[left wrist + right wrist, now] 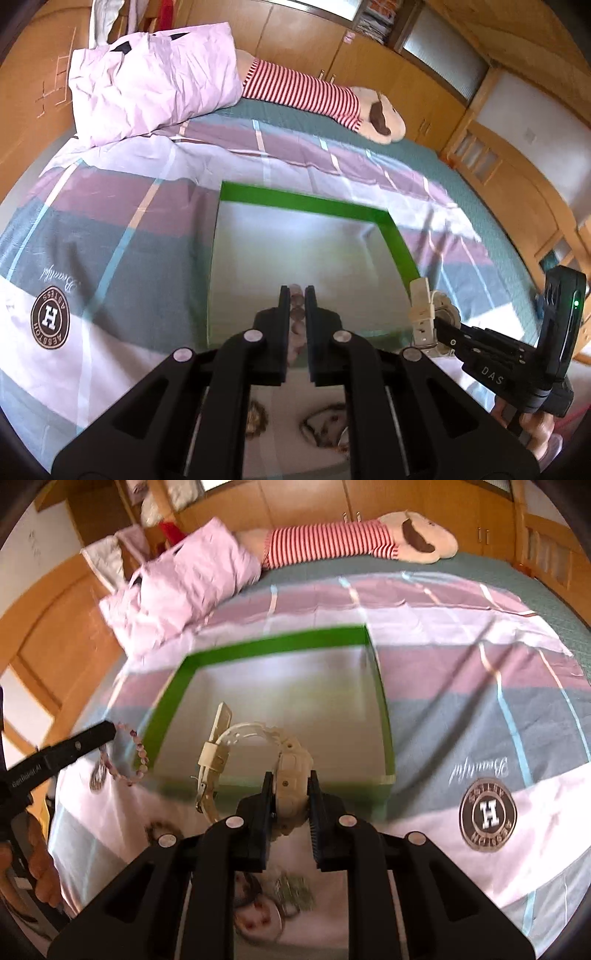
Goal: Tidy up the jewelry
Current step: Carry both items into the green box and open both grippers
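Note:
My left gripper (296,292) is shut on a string of pink beads, a bracelet (295,314), which it holds above the near edge of a green-rimmed open box (395,236). The same bracelet (127,755) dangles from the left gripper (110,732) in the right wrist view. My right gripper (289,780) is shut on the case of a cream wristwatch (291,764). Its strap (218,746) loops out to the left over the box (258,646). From the left wrist view, the watch (423,310) and the right gripper (437,326) sit at the box's right corner.
More jewelry lies blurred on the bed below the grippers: round pieces (327,421) (258,417), a beaded ring (255,912) and a metal piece (295,890). The checked bedspread (480,720) runs back to a pink pillow (155,81) and a striped plush toy (303,90). Wooden cupboards surround the bed.

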Tool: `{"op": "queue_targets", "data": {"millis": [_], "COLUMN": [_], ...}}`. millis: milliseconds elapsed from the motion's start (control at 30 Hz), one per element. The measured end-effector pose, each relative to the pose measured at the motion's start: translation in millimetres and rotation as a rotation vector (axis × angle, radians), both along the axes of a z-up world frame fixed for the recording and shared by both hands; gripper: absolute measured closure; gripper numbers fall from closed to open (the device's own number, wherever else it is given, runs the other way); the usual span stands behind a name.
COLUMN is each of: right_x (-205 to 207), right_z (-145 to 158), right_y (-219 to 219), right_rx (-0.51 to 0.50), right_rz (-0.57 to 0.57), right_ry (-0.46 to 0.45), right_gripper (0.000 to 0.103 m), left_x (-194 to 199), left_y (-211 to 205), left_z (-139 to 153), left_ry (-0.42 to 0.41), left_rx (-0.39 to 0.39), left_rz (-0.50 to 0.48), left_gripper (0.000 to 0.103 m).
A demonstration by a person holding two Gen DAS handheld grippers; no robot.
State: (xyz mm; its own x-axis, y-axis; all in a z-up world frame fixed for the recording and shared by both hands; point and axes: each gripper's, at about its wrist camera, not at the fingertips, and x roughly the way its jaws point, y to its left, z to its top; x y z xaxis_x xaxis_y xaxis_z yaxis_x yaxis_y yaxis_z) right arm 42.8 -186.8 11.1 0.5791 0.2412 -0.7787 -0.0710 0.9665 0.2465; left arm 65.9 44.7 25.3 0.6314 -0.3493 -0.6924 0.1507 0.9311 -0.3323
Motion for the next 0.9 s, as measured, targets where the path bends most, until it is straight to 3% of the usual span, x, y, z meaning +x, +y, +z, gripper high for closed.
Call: {"op": "queue_targets", "data": {"millis": [167, 367, 433, 467, 600, 667, 733, 800, 900], "right_x": [32, 58, 58, 56, 29, 10, -10, -17, -25], "right_z": [1, -33, -37, -35, -11, -8, -21, -40, -70], "right_y": [-5, -9, -9, -9, -2, 9, 23, 33, 47], "right_rx": [-0.006, -0.035, -0.061, -0.062, 0.003, -0.029, -0.040, -0.010, -0.046], "right_rz": [-0.032, -0.073, -0.075, -0.074, -0.008, 0.049, 0.113, 0.157, 0.198], "right_ry": [-0.016, 0.061, 0.070, 0.071, 0.067, 0.080, 0.160, 0.238, 0.323], "right_gripper": [0.086, 0.084, 0.062, 0.059, 0.059, 0.059, 0.063, 0.077, 0.079], "left_x": [23, 51, 53, 52, 37, 20, 6, -2, -12], "left_y": [5, 3, 3, 4, 10, 8, 3, 2, 12], "left_z": [-2, -39, -48, -49, -37, -29, -27, -31, -43], "left_ry": [0.012, 0.095, 0.108, 0.110, 0.122, 0.109, 0.100, 0.112, 0.165], "left_rx": [0.015, 0.055, 0.084, 0.092, 0.051, 0.065, 0.127, 0.168, 0.155], "left_rz": [0.035, 0.031, 0.043, 0.042, 0.017, -0.014, -0.035, -0.041, -0.012], "left_gripper": [0.095, 0.095, 0.087, 0.083, 0.080, 0.075, 0.069, 0.069, 0.068]}}
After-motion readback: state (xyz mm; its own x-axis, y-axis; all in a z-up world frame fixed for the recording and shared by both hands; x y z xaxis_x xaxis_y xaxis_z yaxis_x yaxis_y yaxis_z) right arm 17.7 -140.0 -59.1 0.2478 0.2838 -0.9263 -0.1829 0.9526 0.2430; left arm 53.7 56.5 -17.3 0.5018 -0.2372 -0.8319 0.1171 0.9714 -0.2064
